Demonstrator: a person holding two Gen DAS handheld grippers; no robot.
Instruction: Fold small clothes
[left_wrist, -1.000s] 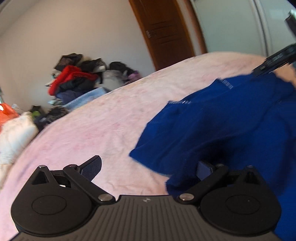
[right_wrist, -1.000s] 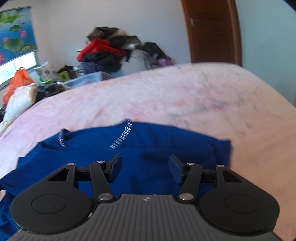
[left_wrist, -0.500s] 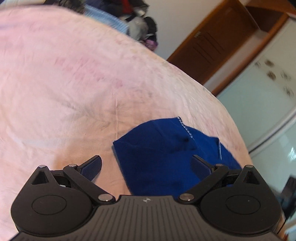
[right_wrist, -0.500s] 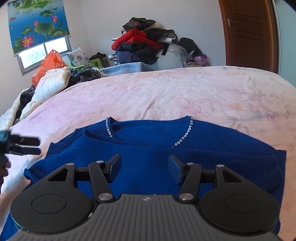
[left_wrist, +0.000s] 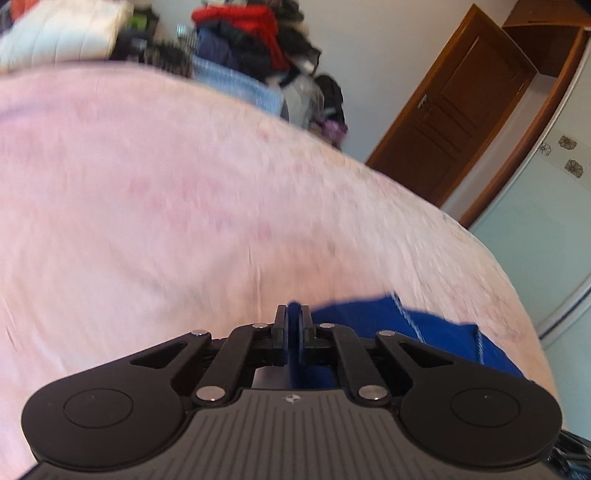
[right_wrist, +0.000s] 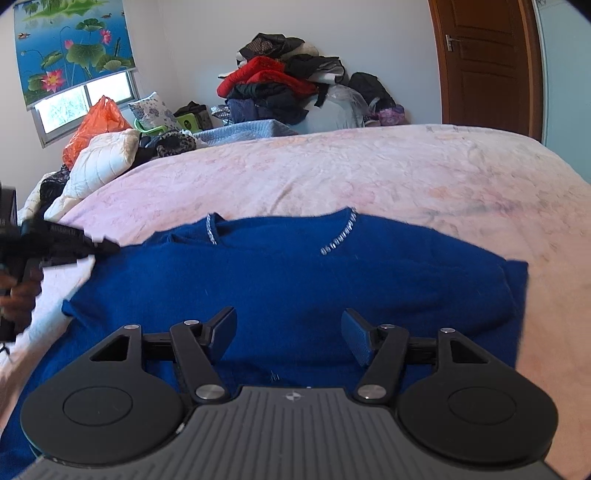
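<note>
The left claw (left_wrist: 294, 325) pinches the soft blue knit sweater's (right_wrist: 295, 280) left edge; the right claw (right_wrist: 289, 332), spread, hovers above its middle.

1 blue sweater (right_wrist: 295, 280), 2 hand-held grippers, 1 bed (right_wrist: 369, 173), 1 door (right_wrist: 484, 62), 1 clothes pile (right_wrist: 288, 85).

Blue sweater (right_wrist: 288, 280) hem behind right gripper (right_wrist: 289, 332) body.

My left gripper (left_wrist: 294, 314) is pinched tight, fingers pressed together on a fold of the blue sweater (right_wrist: 288, 280). My right gripper (right_wrist: 289, 325) hangs over the cloth with fingers spread wide, holding nothing. Far left in the right wrist view, my left hand (right_wrist: 16, 295) grips its handle.
</note>
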